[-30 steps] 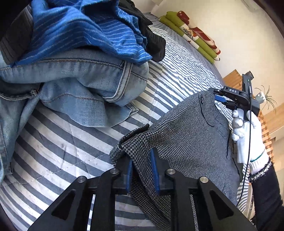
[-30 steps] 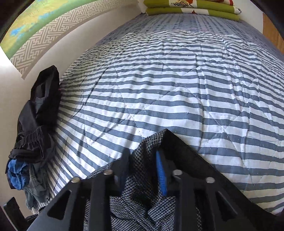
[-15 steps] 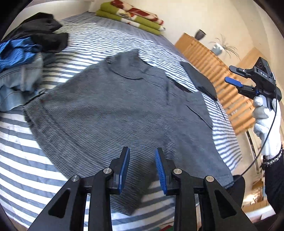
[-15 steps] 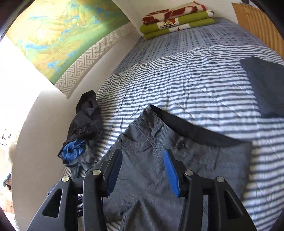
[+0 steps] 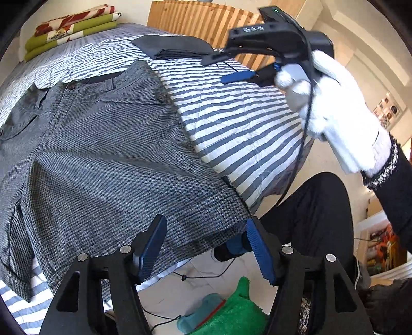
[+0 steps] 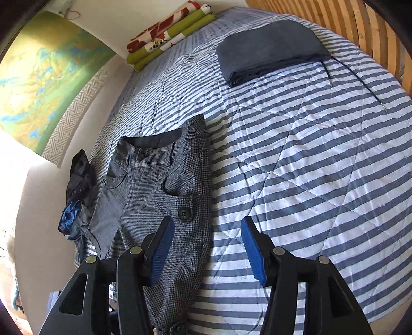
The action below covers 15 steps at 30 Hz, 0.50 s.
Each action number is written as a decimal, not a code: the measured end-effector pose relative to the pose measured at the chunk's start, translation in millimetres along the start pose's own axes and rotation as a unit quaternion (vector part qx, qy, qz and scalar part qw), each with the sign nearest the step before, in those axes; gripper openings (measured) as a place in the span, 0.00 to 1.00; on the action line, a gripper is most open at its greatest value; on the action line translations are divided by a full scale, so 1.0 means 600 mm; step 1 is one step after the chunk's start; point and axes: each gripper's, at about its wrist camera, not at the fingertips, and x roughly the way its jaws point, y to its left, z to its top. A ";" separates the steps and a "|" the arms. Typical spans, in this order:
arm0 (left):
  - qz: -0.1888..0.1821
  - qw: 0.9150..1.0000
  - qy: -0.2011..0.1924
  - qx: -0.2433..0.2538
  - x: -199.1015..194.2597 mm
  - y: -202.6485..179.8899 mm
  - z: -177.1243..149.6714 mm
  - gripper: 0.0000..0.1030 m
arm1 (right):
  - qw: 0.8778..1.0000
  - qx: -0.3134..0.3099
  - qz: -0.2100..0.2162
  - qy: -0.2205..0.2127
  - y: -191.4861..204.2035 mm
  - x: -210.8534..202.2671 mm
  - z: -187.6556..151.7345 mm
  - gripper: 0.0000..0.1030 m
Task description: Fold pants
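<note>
A: Start closest in. What are the grippers doing?

B: The left gripper (image 5: 206,247) hangs above the near edge of the bed, its blue pads spread wide, having just been opening. Nothing is between them; the hem of the grey checked pants (image 5: 103,154) lies beneath, apart from the pads. The right gripper (image 6: 207,247) is parted about halfway, also just opening, and empty. Its left finger sits over the pants' edge, its right one over the bare striped quilt (image 6: 309,167).

A: And in the left wrist view?

B: There the right gripper (image 5: 231,68) shows up high on the right, held in a white-gloved hand (image 5: 334,116) with a black sleeve, a cable trailing down from it.

A: So where are the pants?

B: Spread flat on the quilt, legs toward the near edge and hanging slightly over it, waistband pointing away. A large dark button (image 6: 184,213) shows on a pocket flap.

A: What's past them?

B: To the left, by the wall, a heap of dark and blue clothes (image 6: 77,193). Farther up the bed, a folded dark blue garment (image 6: 267,49) lies beside the slatted wooden headboard (image 6: 360,23). At the far end, stacked green and red-patterned cushions (image 6: 167,36). A green map poster (image 6: 43,85) hangs on the wall.
</note>
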 end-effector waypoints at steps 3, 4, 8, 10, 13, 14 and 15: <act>0.052 0.998 0.007 0.035 0.027 -0.049 0.011 0.68 | 1.000 -0.003 -0.001 -0.001 -0.001 0.031 0.027 0.54; 0.065 0.997 0.010 0.044 0.034 -0.062 0.013 0.68 | 1.000 -0.008 0.003 0.001 0.005 0.044 0.039 0.55; 0.130 0.987 0.020 0.089 0.063 -0.094 0.008 0.67 | 1.000 -0.028 0.004 0.006 0.029 0.097 0.093 0.60; 0.156 0.982 0.028 0.100 0.079 -0.085 0.005 0.61 | 1.000 -0.028 0.004 0.012 0.034 0.126 0.117 0.60; 0.145 0.984 0.034 0.093 0.090 -0.073 0.007 0.44 | 0.999 -0.022 0.001 0.025 0.033 0.172 0.138 0.60; 0.143 0.984 0.033 0.097 0.092 -0.072 0.008 0.35 | 0.999 -0.019 -0.005 0.029 0.030 0.186 0.143 0.60; 0.144 0.984 0.032 0.102 0.090 -0.071 0.008 0.27 | 0.999 -0.016 -0.010 0.031 0.026 0.199 0.147 0.60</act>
